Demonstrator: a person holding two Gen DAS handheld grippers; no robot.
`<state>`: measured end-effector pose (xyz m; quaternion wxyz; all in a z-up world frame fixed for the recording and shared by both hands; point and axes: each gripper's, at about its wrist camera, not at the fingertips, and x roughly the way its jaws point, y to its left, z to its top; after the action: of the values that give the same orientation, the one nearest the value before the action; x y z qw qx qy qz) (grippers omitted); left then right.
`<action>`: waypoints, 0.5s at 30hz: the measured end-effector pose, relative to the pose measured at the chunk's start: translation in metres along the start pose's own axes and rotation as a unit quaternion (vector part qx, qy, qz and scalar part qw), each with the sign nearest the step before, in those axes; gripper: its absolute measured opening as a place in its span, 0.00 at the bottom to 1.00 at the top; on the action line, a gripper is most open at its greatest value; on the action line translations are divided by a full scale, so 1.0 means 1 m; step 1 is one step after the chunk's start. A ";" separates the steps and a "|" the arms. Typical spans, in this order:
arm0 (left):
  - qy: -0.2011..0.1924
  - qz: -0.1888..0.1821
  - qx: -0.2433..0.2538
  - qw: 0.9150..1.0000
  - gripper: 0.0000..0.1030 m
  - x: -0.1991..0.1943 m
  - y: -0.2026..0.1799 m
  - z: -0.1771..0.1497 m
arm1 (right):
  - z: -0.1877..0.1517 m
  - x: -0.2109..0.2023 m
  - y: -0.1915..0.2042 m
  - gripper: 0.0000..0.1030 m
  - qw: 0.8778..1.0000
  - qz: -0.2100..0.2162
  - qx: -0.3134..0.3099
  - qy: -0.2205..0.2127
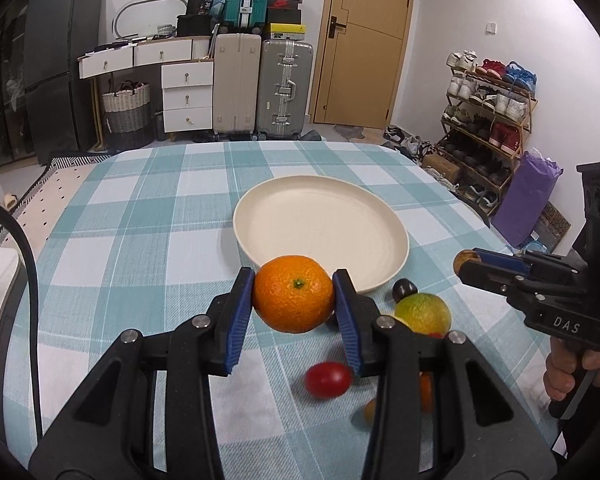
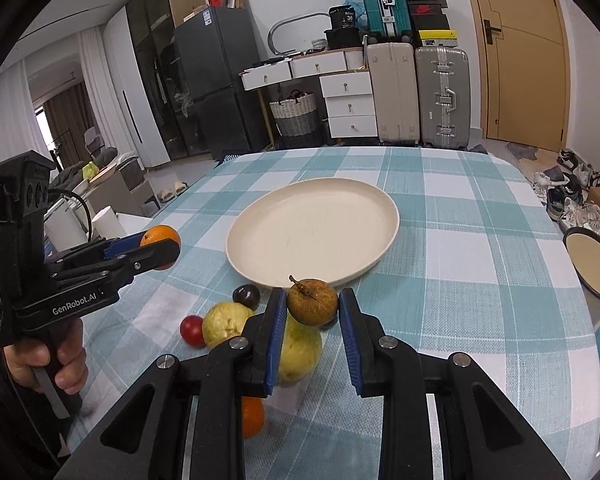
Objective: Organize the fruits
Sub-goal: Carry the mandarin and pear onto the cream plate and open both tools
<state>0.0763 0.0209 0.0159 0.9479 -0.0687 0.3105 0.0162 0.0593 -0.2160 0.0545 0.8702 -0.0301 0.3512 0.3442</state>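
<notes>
My left gripper point(image 1: 294, 300) is shut on an orange point(image 1: 294, 298) and holds it above the cloth, just short of the near rim of the empty cream plate point(image 1: 320, 216). My right gripper point(image 2: 312, 304) is shut on a small brown fruit with a stem point(image 2: 312, 300), also near the plate point(image 2: 312, 228). The right gripper shows at the right of the left wrist view point(image 1: 466, 264); the left gripper shows at the left of the right wrist view point(image 2: 160, 248). On the cloth lie a yellow-green fruit point(image 1: 422, 314), a dark grape point(image 1: 404, 290), a cherry tomato point(image 1: 328, 378) and another orange point(image 2: 252, 416).
The table has a teal checked cloth point(image 1: 140, 240). A second dish with a dark rim point(image 2: 592, 268) sits at the table's right edge. A second yellow-green fruit point(image 2: 226, 324) lies by the tomato. Suitcases, drawers and a shoe rack stand beyond the table.
</notes>
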 end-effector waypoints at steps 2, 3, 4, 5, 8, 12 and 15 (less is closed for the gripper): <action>-0.002 -0.001 0.003 1.000 0.36 0.004 -0.002 0.005 | 0.004 0.002 -0.001 0.27 1.000 0.000 0.002 -0.003; -0.004 -0.001 0.005 1.000 0.36 0.005 -0.004 0.008 | 0.005 0.003 -0.002 0.27 1.000 -0.001 0.003 -0.003; -0.006 -0.001 0.007 1.000 0.36 0.006 -0.005 0.011 | 0.007 0.004 -0.002 0.27 1.000 -0.001 0.003 -0.004; -0.007 -0.001 0.008 1.000 0.36 0.009 -0.005 0.014 | 0.008 0.006 -0.003 0.27 1.000 0.000 0.004 -0.004; -0.012 0.000 0.010 1.000 0.36 0.014 -0.007 0.021 | 0.014 0.009 -0.002 0.27 1.000 0.002 0.002 -0.007; -0.018 -0.001 0.015 1.000 0.36 0.022 -0.010 0.029 | 0.021 0.016 -0.002 0.27 1.000 0.003 0.002 -0.007; -0.017 -0.002 0.017 1.000 0.36 0.027 -0.011 0.032 | 0.025 0.021 -0.003 0.27 1.000 0.004 0.001 -0.007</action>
<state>0.1174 0.0142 0.0267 0.9542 -0.0527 0.2942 0.0098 0.0869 -0.1987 0.0590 0.8714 -0.0254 0.3458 0.3471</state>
